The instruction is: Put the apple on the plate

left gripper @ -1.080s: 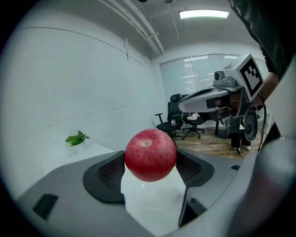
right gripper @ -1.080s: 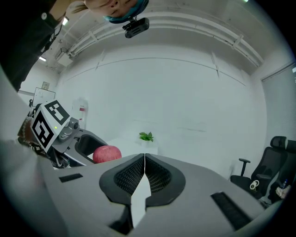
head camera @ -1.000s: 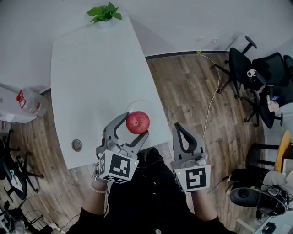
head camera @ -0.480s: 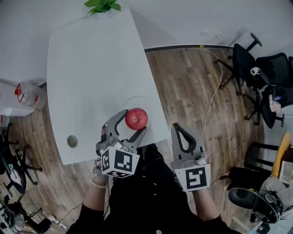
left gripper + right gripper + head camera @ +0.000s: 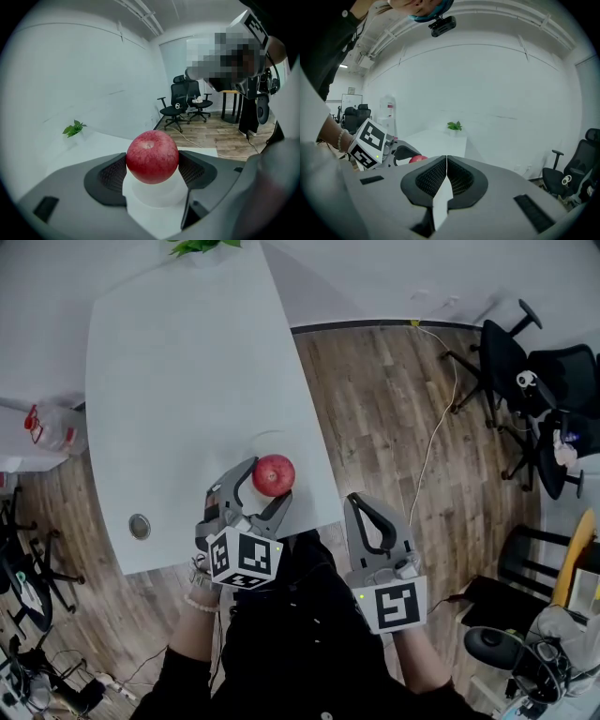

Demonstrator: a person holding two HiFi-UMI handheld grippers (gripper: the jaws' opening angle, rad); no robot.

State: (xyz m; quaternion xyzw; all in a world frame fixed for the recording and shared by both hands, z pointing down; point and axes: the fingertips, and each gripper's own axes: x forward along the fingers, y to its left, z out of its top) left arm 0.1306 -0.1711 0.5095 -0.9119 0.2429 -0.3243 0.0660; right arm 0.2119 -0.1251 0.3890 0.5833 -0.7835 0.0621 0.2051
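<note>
A red apple [image 5: 274,474] sits between the jaws of my left gripper [image 5: 270,481], which is shut on it. It hangs over the near right part of the white table [image 5: 178,362]. In the left gripper view the apple [image 5: 152,157] touches both ribbed pads, and a white plate [image 5: 154,194] lies right under it. Whether the apple rests on the plate I cannot tell. Only a faint part of the plate's rim [image 5: 265,438] shows beyond the apple in the head view. My right gripper [image 5: 356,501] is shut with nothing in it, off the table's near edge. Its own view shows the pads [image 5: 446,176] pressed together and the apple [image 5: 417,159] at the left.
A small green plant [image 5: 202,246] stands at the table's far end. A round cable hole [image 5: 139,526] sits near the front left edge. A water bottle [image 5: 52,427] stands on the floor at the left. Black office chairs [image 5: 534,381] and a floor cable [image 5: 436,427] are at the right.
The head view has drifted, so the table sits a little higher and more to the left. My left gripper keeps its hold on the apple over the plate. The right gripper stays shut.
</note>
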